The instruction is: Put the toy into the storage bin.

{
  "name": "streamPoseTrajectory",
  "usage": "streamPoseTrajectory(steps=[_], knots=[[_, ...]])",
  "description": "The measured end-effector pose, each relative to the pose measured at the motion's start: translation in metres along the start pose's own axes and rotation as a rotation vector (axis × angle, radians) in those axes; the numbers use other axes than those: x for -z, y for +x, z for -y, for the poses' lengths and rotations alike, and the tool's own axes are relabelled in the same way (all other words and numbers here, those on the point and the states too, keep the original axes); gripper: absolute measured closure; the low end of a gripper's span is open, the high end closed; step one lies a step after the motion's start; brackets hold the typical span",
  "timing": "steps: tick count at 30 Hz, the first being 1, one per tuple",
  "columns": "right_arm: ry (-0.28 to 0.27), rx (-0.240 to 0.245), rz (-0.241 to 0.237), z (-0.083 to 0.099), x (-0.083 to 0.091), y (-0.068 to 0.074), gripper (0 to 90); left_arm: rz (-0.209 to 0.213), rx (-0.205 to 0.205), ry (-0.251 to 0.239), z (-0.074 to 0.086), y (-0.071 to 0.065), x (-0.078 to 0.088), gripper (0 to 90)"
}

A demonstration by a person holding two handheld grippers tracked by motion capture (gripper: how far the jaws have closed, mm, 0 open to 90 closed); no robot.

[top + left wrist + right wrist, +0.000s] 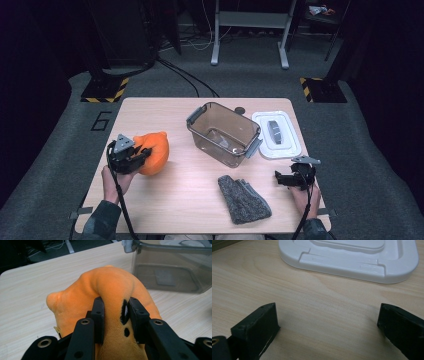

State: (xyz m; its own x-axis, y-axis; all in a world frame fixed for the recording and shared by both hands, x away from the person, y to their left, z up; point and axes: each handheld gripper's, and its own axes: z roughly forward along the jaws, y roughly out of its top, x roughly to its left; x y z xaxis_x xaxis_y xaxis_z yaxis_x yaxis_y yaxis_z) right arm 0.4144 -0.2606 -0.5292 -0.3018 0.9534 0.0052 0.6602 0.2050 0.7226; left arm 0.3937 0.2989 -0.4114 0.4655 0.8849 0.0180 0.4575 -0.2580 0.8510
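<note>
An orange plush toy [154, 150] with black markings hangs a little above the left side of the wooden table [165, 114]. My left gripper [141, 154] is shut on it, and in the left gripper view the two black pads pinch a fold of the plush [113, 287] between them [115, 307]. At the table's right front, my right gripper [285, 178] stands open over bare wood [328, 315], nothing between its jaws. Just beyond it lies a white container lid [352, 257].
A clear smoky plastic bin [224, 132] with grey latches stands mid-table, also seen at the top right of the left gripper view [172, 265]. The white lid [276, 134] lies to the bin's right. A grey knitted cloth [242, 199] rests near the front edge.
</note>
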Motion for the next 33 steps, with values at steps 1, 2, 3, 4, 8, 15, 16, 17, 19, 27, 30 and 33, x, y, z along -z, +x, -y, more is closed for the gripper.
streamPoseTrajectory(steps=[1,2,3,4,8,15,16,17,19,27,30,33], knots=[[0.001,0.001,0.0,0.0,0.0,0.0,2.3,0.004,0.0,-0.002,-0.002,0.0,0.0,69.9],[0.001,0.001,-0.001,0.0,0.0,0.0,2.3,0.007,-0.003,-0.005,-0.004,0.001,0.001,69.9],[0.0,0.0,0.0,0.0,0.0,0.0,2.3,0.007,0.0,-0.002,-0.006,0.001,0.001,69.9],[0.0,0.0,0.0,0.0,0.0,0.0,2.3,0.004,-0.008,-0.002,-0.008,0.002,0.001,69.9],[0.001,0.002,-0.001,0.0,0.0,0.0,2.3,0.003,-0.028,-0.014,-0.017,0.003,0.001,69.9],[0.001,0.002,-0.001,0.0,0.0,0.0,2.3,0.021,-0.08,-0.02,-0.036,0.006,-0.003,69.9],[0.001,0.002,-0.001,0.0,0.0,0.0,2.3,0.019,-0.088,-0.022,-0.038,0.006,-0.004,70.0],[0.001,0.002,-0.001,0.0,0.0,0.0,2.3,0.015,-0.092,-0.02,-0.041,0.006,-0.005,70.0],[0.001,0.002,-0.001,0.0,0.0,0.0,2.3,0.011,-0.106,-0.02,-0.046,0.008,-0.007,70.0],[0.001,0.002,-0.001,0.0,0.0,0.0,2.3,0.009,-0.145,-0.044,-0.065,0.011,-0.014,69.9],[0.001,0.001,-0.001,0.0,0.0,0.0,2.3,0.017,-0.17,-0.063,-0.073,0.012,-0.017,69.8],[0.001,0.002,-0.001,0.0,0.0,0.0,2.3,0.028,-0.184,-0.07,-0.081,0.012,-0.02,69.7]])
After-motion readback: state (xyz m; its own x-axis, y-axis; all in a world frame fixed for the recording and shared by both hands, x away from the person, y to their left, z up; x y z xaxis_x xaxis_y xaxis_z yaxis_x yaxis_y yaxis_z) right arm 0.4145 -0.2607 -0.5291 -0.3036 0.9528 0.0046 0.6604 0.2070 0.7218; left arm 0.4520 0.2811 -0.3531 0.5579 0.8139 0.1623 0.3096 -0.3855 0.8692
